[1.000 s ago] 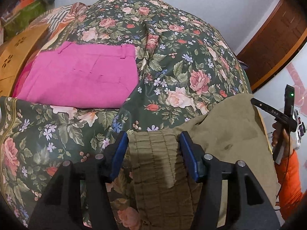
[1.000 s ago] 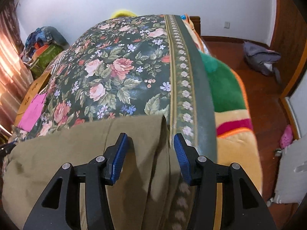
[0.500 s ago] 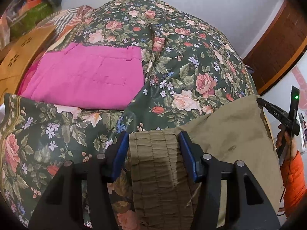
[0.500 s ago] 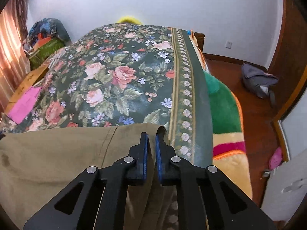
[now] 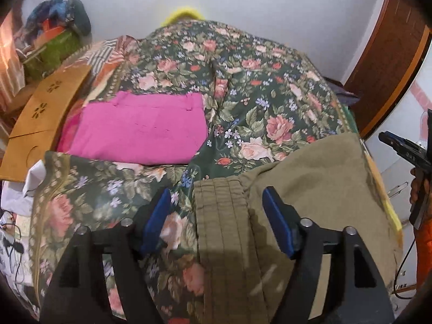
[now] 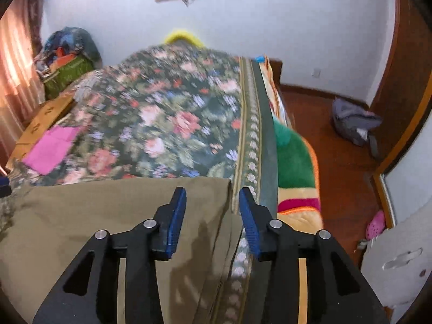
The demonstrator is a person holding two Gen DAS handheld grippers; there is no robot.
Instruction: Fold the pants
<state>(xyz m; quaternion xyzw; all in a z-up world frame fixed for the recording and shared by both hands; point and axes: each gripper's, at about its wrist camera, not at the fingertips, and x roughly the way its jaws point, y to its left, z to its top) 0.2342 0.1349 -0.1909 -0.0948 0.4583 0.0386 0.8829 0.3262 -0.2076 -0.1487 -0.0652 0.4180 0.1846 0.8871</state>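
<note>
Olive pants [image 5: 310, 178] lie spread across the near end of the flower-patterned bedspread [image 5: 256, 102]. Their ribbed waistband [image 5: 221, 216] runs between the blue pads of my left gripper [image 5: 216, 191]. Its jaws are opening, with a gap on each side of the band. In the right wrist view, the olive pants [image 6: 94, 216] end in a corner between the pads of my right gripper [image 6: 212, 190]. Those jaws are opening too, and neither pad presses the cloth. Folded pink pants [image 5: 140, 129] rest further up the bed on the left.
A cardboard box [image 5: 40, 116] and a green bag of clothes [image 5: 54, 48] stand left of the bed. At the bed's right edge hangs a green and yellow blanket [image 6: 294, 156]. On the wooden floor are a grey bag [image 6: 353, 121] and a pink shoe [image 6: 375, 224].
Both grippers have lifted away from the bed. The left jaws, earlier against the waistband, have spread wider. The right jaws closed on the pants' corner half a second ago and have opened again.
</note>
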